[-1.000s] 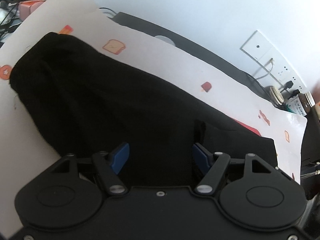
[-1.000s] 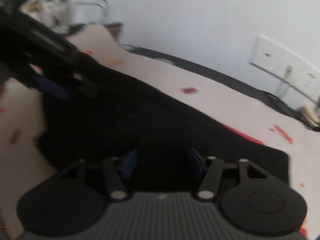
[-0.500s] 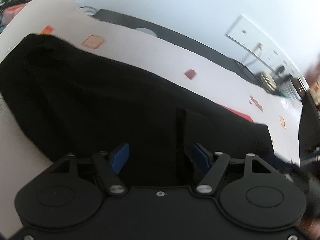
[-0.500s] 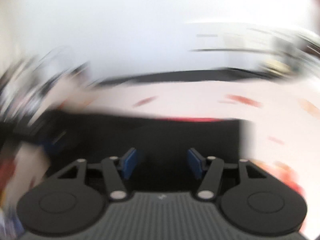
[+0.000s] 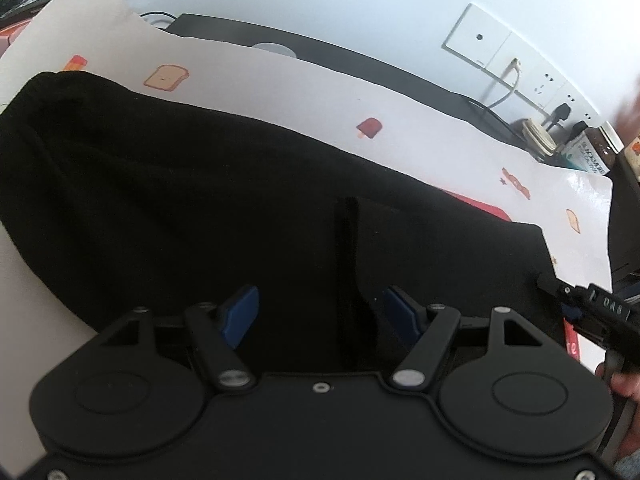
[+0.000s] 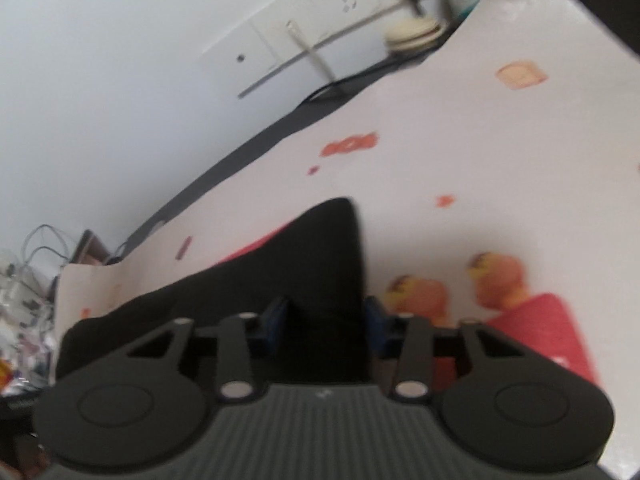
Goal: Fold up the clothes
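A black garment (image 5: 200,200) lies spread on a white printed table cover (image 5: 304,88). My left gripper (image 5: 320,316) is open just above the garment's near edge, over a vertical seam or fold (image 5: 346,264). My right gripper (image 6: 326,320) is open at the garment's right end (image 6: 320,264), its blue pads on either side of the cloth corner. The right gripper also shows in the left wrist view (image 5: 588,312) at the garment's right edge, held by a hand.
A wall socket panel (image 5: 516,68) with plugged cables, jars (image 5: 588,152) and a tape roll (image 5: 538,136) stand at the back right. A red printed patch (image 6: 536,332) lies right of the garment. Cables and clutter (image 6: 28,280) sit at the far left.
My right gripper has swung quickly to the right end of the garment and tilted. My left gripper has stayed open and shifted slightly over the near edge.
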`<state>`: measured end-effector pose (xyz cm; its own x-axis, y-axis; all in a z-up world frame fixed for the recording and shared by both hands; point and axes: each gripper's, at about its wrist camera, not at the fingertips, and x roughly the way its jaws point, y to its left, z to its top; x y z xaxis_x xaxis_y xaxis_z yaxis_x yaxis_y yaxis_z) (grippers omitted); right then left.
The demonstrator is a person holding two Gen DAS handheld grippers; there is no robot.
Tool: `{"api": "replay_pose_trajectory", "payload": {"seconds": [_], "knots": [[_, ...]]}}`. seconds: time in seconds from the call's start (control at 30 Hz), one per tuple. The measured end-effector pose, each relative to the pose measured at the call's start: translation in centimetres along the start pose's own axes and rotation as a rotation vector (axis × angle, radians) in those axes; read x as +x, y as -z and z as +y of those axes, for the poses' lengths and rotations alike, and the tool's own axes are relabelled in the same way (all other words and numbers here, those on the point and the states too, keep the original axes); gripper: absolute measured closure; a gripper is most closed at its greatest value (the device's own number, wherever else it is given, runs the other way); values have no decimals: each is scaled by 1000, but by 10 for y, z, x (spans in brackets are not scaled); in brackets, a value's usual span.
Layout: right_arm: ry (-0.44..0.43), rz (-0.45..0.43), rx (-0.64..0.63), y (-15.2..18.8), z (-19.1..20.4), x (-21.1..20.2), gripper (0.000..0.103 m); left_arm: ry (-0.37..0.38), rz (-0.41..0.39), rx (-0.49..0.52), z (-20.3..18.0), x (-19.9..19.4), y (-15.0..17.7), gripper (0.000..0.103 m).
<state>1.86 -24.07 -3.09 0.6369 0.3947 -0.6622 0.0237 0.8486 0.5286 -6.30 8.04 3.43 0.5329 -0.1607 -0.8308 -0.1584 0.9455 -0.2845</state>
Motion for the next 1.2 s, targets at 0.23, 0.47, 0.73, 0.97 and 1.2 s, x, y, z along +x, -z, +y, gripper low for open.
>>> {"api": "replay_pose_trajectory", "payload": {"seconds": [0.23,0.47,0.73,0.97,1.2], "knots": [[54,7,-95,-18,7,15,91,-49,-14,-48,7,0,0,32],[214,-63,-122,-56,-43,-9,92,26,-21,-110,-3,-2,-11,32],[487,-162,-167,-99,-106,-59,92,111,-54,-157,-18,-6,-27,32],[413,-225,-217,-109,-65,-90,92,138,-50,-187,-7,-7,-33,32],[176,-199,-350,-88,46,-82,92,188,-69,-253,34,-8,-37,32]]}}
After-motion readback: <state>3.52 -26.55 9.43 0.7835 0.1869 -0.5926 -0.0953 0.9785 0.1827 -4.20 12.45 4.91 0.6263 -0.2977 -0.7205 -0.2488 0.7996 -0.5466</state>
